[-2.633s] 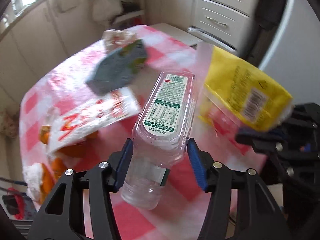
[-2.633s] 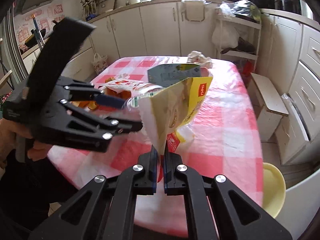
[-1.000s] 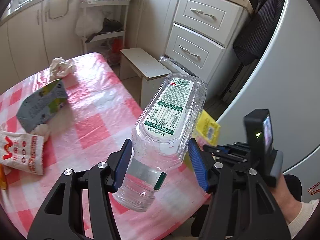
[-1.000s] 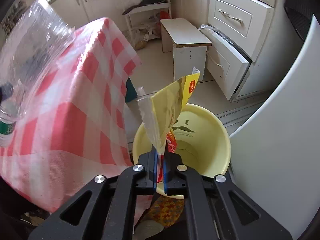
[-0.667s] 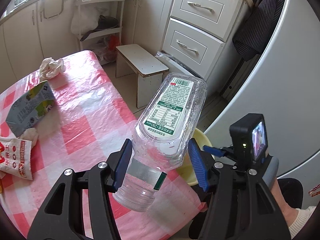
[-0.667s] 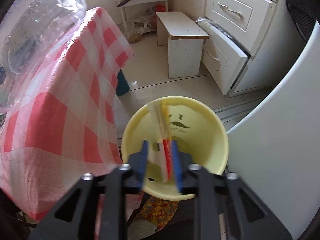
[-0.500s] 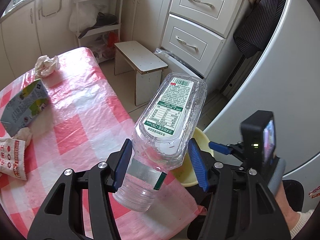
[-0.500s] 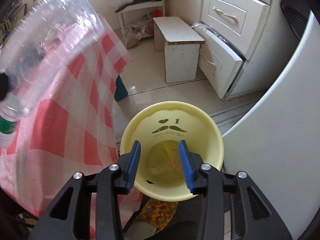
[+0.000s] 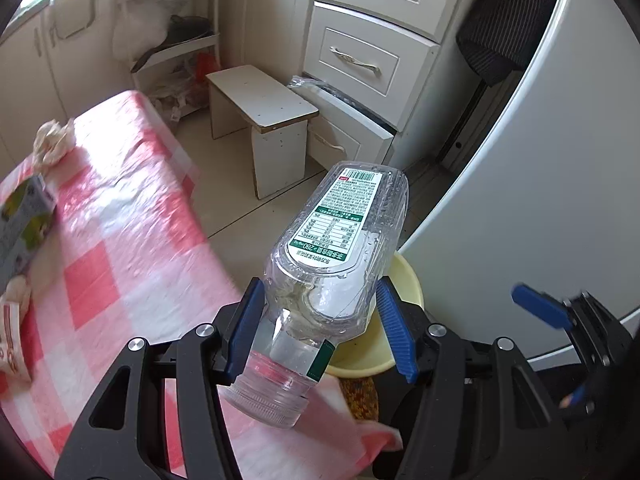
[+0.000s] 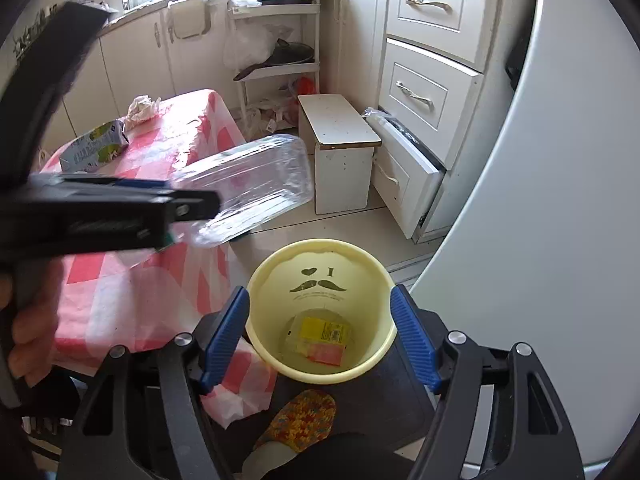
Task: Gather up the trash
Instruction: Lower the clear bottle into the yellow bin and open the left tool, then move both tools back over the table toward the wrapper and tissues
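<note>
Right gripper: jaws opening, blue pads spread wide, nothing between them; poised directly above yellow bin on the floor. Bin rim framed by the two pads in the right wrist view. Moustache and heart print on inner wall. Yellow snack wrapper lying flat at the bin bottom, clear of the pads. Multicoloured slipper just below the bin, on a dark mat.

Left gripper: pads pinching clear plastic bottle at the shoulder, neck end toward the camera, base pointing away and up. Bottle looks empty, cap off; white-and-green label facing the camera. Held in the air past the desk edge, tilted, partly over the bin as seen from the left wrist. A hand wrapped round the left gripper handle at the left edge of the right wrist view.

Desk with red-and-white checked plastic cover to the left of the bin, cover hanging over the edge. Remaining on the desk: grey-green carton lying on its side, crumpled tissue beyond it near the far corner, red-and-white wrapper at the left edge of the left wrist view.

Farther back: small white stool on the floor, cream drawer unit with the lowest drawer pulled out, white refrigerator side to the right, open shelf rack with bags against the cabinets.
</note>
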